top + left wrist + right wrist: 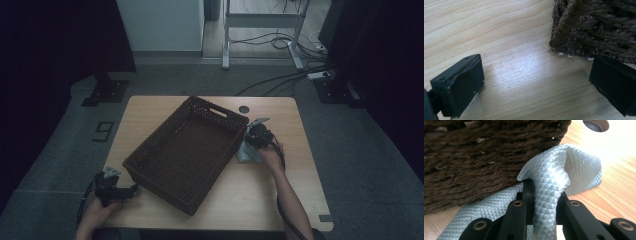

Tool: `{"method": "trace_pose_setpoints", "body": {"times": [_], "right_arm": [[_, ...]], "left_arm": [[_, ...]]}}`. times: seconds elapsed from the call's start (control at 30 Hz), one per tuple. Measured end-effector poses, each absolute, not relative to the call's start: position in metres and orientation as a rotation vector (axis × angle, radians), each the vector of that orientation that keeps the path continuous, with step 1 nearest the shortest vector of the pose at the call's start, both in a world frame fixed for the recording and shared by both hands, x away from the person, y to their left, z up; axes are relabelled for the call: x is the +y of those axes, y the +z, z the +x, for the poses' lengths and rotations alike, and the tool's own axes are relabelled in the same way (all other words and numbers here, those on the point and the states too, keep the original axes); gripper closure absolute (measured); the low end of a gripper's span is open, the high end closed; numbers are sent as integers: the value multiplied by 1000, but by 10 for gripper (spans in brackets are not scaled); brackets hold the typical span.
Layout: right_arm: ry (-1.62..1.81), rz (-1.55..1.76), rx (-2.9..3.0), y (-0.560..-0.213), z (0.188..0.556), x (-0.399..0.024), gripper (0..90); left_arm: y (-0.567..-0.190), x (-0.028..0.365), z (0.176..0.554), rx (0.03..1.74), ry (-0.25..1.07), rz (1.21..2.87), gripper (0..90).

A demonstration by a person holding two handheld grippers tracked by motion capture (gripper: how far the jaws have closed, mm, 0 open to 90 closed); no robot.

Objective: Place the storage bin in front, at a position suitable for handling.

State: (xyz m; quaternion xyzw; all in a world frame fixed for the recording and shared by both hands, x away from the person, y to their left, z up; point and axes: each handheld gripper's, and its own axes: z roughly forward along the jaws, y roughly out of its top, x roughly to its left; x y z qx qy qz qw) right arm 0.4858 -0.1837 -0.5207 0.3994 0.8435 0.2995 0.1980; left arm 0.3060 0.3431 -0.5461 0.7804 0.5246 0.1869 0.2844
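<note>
We have a pale blue, diamond-textured cloth [554, 177] pinched in our right gripper [541, 202], its jaws closed tight on a fold that drapes over them in the lower middle of the right gripper view. In the high view the cloth [246, 152] sits right of centre, lying on the table [295, 165] and touching the outer side wall of the dark woven basket [185, 150]. That wall covers the upper left of the right gripper view, just behind the cloth.

We judge the likely aim to be lifting the cloth into the basket. The trouble from here: the grip is on one fold only, so the loose part could drag on the wall, catch on the rough weave and pull free, or tip the basket if we tug sideways. Lifting too low would push the cloth against the rim instead of over it.

Our right hand [270, 155] reaches in from the lower right of the high view, forearm angled up and left, with the gripper pointed towards the basket wall. Our left gripper [534, 82] rests low at the lower left of the high view, jaws spread wide and holding nothing, with the basket's corner [596, 27] just beyond one of its jaws in the upper right of the left gripper view.
</note>
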Motion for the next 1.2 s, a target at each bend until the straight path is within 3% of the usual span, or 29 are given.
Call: {"method": "trace_pose_setpoints", "body": {"times": [0.5,1.2], "right_arm": [[824,1113,2375,-526,486,-183,782],[827,954,2485,-521,449,-162,781]], "left_arm": [[-546,343,306,1403,502,2087,0],[-546,343,306,1406,502,2086,0]]}}
